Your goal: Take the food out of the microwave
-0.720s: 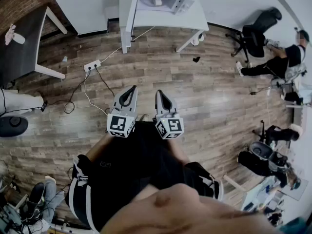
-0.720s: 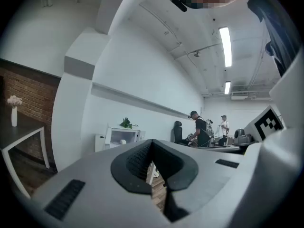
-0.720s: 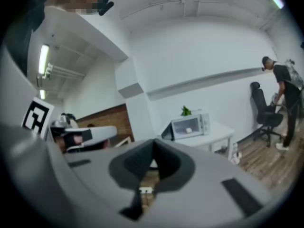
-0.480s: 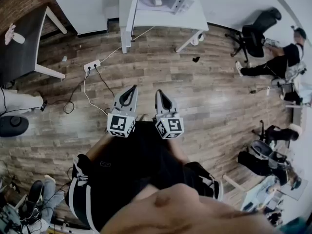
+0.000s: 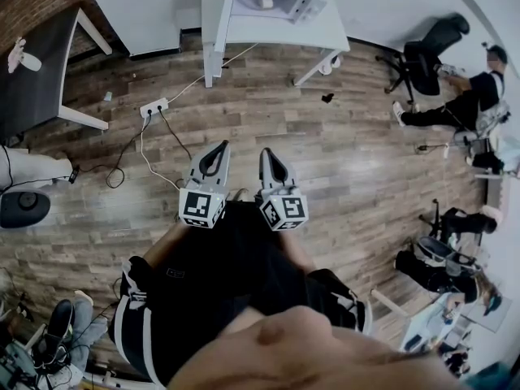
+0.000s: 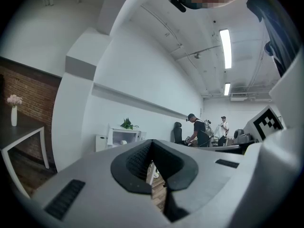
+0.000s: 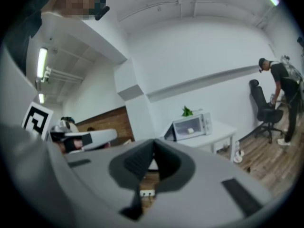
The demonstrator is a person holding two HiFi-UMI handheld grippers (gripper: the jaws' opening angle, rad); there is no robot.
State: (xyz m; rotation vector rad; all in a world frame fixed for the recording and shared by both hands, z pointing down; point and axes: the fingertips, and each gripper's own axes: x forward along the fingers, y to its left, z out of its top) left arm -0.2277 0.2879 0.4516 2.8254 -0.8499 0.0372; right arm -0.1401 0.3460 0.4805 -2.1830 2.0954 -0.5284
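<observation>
Head view looking down on floor (image 5: pixel 357 153), left gripper (image 5: pixel 224 145) and right gripper (image 5: pixel 264 152) pointing forward side by side, both jaw pairs pressing together, clenching nothing, food (image 5: pixel 262 2) sitting inside microwave (image 5: pixel 284 5), door (image 7: pixel 169 133) hanging open, on table (image 5: pixel 276 32), well apart from both grippers.

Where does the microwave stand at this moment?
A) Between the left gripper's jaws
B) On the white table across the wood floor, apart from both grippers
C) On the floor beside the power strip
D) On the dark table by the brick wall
B: the head view shows the microwave on the white table, far from the left gripper and the right gripper, both shut and empty.
</observation>
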